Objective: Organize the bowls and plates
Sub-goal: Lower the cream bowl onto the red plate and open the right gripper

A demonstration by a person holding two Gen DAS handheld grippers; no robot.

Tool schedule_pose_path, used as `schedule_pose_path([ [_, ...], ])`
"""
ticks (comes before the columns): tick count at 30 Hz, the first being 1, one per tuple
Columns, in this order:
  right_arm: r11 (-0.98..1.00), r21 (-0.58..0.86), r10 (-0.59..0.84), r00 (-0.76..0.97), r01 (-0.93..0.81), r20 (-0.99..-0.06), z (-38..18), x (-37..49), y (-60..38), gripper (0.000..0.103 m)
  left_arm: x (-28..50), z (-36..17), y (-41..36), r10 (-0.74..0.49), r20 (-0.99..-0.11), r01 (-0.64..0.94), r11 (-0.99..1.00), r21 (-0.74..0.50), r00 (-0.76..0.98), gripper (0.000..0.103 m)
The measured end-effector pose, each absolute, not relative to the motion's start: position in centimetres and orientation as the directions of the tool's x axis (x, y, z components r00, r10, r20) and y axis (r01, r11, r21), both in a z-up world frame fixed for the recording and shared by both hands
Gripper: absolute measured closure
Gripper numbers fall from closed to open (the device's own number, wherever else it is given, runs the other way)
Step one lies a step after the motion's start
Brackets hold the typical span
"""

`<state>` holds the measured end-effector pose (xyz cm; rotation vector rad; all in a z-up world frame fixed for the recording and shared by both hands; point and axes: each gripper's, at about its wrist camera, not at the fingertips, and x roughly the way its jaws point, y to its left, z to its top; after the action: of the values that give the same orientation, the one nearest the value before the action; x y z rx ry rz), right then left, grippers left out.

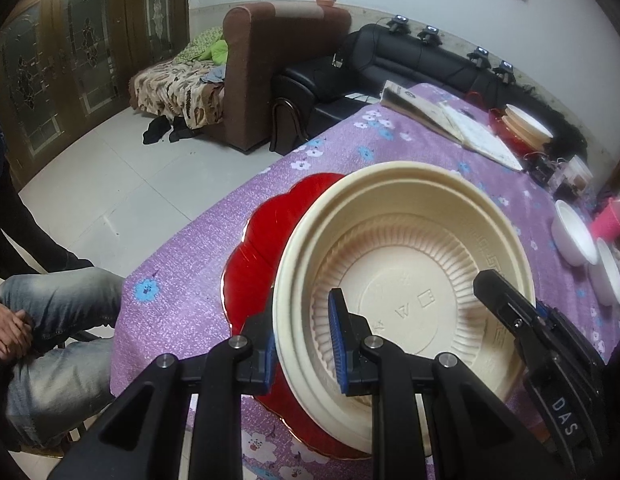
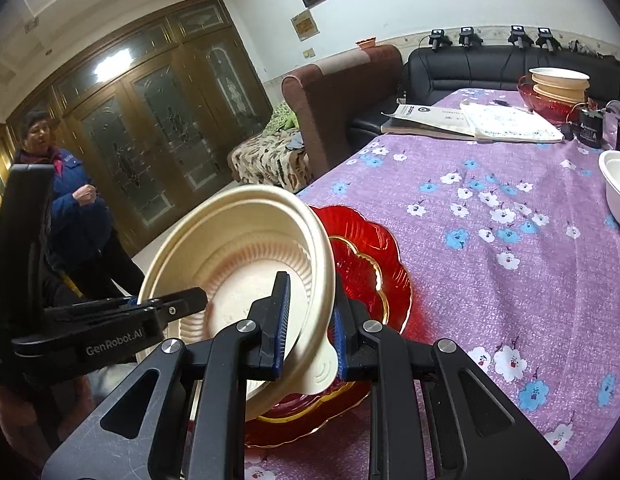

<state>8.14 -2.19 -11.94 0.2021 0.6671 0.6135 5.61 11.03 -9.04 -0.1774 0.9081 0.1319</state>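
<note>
A cream ribbed bowl (image 1: 406, 280) is held tilted above a red scalloped plate (image 1: 261, 248) on the purple flowered tablecloth (image 1: 181, 264). My left gripper (image 1: 303, 344) is shut on the bowl's near rim, one finger inside, one outside. My right gripper (image 2: 310, 332) is shut on the opposite rim of the same bowl (image 2: 245, 256); its body also shows at the right of the left wrist view. The red plate (image 2: 370, 256) lies under the bowl near the table's corner.
A stack of cream bowls in a red bowl (image 2: 558, 88) stands at the far end, beside papers (image 2: 470, 120). White bowls (image 1: 574, 236) and a pink cup (image 1: 612, 218) sit at the right. A person (image 2: 65, 208) stands left of the table; another sits by the corner (image 1: 49, 312).
</note>
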Motion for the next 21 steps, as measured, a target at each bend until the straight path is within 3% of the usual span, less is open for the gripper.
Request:
schedule_pose_path([
  [21,0.799,0.408,0.602,0.588,-0.442,-0.541,-12.7,9.3,-2.7,0.084,5.4,-9.7,11.0,0.033,-0.802,-0.168,0.982,-0.084,0.597,0.083],
])
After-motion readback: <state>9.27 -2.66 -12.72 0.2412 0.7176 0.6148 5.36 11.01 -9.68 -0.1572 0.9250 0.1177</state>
